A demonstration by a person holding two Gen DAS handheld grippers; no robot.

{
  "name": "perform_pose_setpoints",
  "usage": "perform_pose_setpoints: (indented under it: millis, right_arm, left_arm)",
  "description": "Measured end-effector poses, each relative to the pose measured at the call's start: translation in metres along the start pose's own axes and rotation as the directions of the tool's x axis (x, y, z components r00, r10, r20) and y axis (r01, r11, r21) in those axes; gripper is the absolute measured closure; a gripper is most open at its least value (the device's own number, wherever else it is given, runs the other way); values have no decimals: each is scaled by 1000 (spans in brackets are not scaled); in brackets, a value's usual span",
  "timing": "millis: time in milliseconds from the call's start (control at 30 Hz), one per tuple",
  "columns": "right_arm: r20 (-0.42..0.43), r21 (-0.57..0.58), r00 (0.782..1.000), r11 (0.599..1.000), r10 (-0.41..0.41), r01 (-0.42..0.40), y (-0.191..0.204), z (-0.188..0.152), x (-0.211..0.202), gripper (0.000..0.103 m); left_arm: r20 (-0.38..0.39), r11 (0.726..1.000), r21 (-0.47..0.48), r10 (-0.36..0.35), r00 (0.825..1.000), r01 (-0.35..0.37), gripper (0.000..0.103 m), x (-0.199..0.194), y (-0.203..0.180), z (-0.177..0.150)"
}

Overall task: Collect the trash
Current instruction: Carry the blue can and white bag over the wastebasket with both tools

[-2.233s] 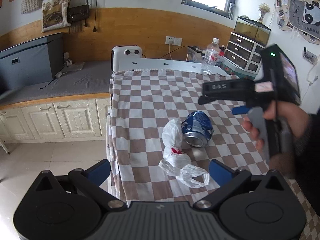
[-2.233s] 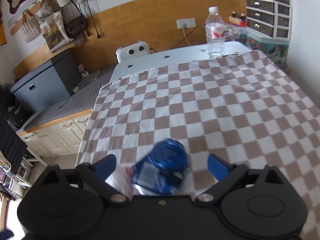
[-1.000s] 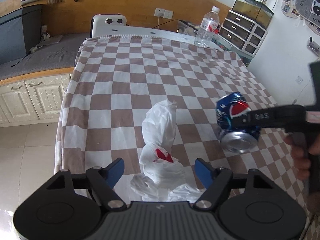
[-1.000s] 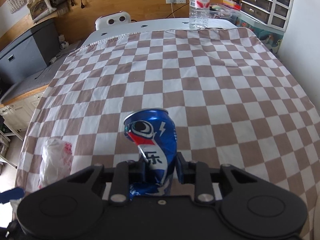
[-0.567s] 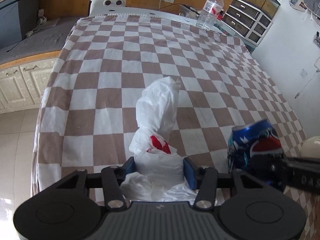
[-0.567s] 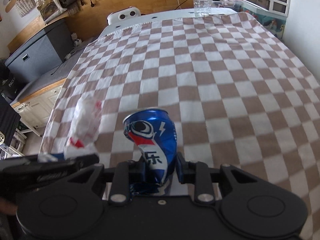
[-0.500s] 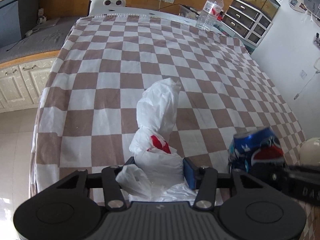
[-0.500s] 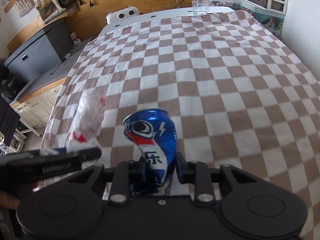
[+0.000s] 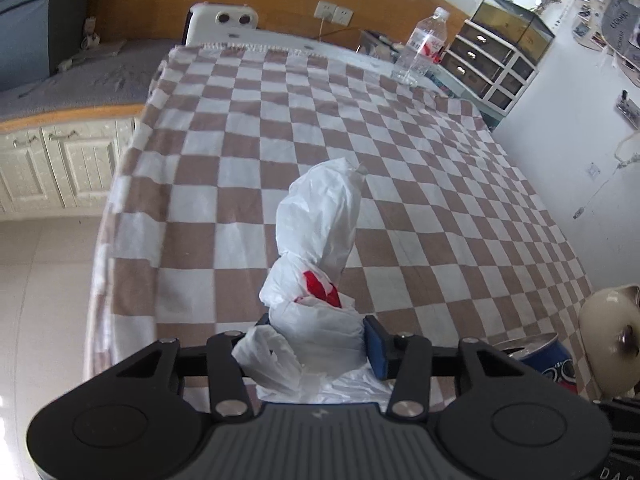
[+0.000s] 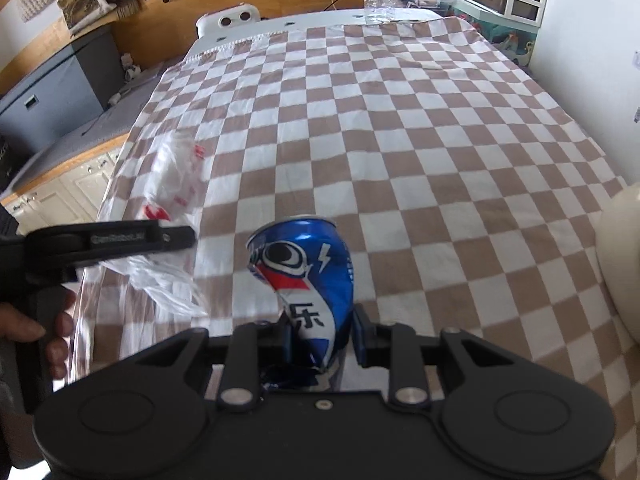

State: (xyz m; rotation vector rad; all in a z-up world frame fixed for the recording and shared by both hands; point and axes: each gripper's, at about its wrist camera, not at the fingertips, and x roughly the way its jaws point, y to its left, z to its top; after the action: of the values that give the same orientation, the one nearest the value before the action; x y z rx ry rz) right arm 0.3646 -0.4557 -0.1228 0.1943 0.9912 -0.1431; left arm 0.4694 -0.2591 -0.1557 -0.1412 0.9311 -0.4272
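Left wrist view shows your left gripper (image 9: 316, 338) pinched on the knotted white plastic bag (image 9: 320, 256), whose loose folds spill out under the jaws onto the checkered tablecloth (image 9: 400, 160). Your right gripper (image 10: 322, 338) holds the crushed blue Pepsi can (image 10: 306, 284) upright between narrow jaws, clear of the cloth. The risk is the bag (thin, slippery film): you likely hold only a fold, so a quick lift could let it slide out. The dented can could twist or slip if you swing it fast.
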Motion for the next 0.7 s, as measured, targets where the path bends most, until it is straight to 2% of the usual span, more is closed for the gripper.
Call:
perform_pose_setpoints:
  millis: [100,233,367,500,700]
  right_arm:
    - [-12,-13,1000,1000,-6,6,4,-9,-4,75]
    - [27,21,1000,1000,-16,16,4,-15,-19,75]
    - [56,20,998,1000,-12,11,6,-21,-33,75]
    - [84,25,996,1000,0,-2,6,-25,-46,75]
    - [131,-2,991,1000,21,-21,17,-24,-62,75]
  left_arm:
    - [9,1000,-6,-3,1000,3,55,-15,11,-11]
    - [38,998,-52,-20,999,22,55,-38,22,-18]
    - [62,1000,19,10,998,-11,55,-68,15,-26]
    - [67,1000,24,7,998,-8,55,-89,11,-35]
    - [102,998,34,50,994,-54,55,-119,10,-49]
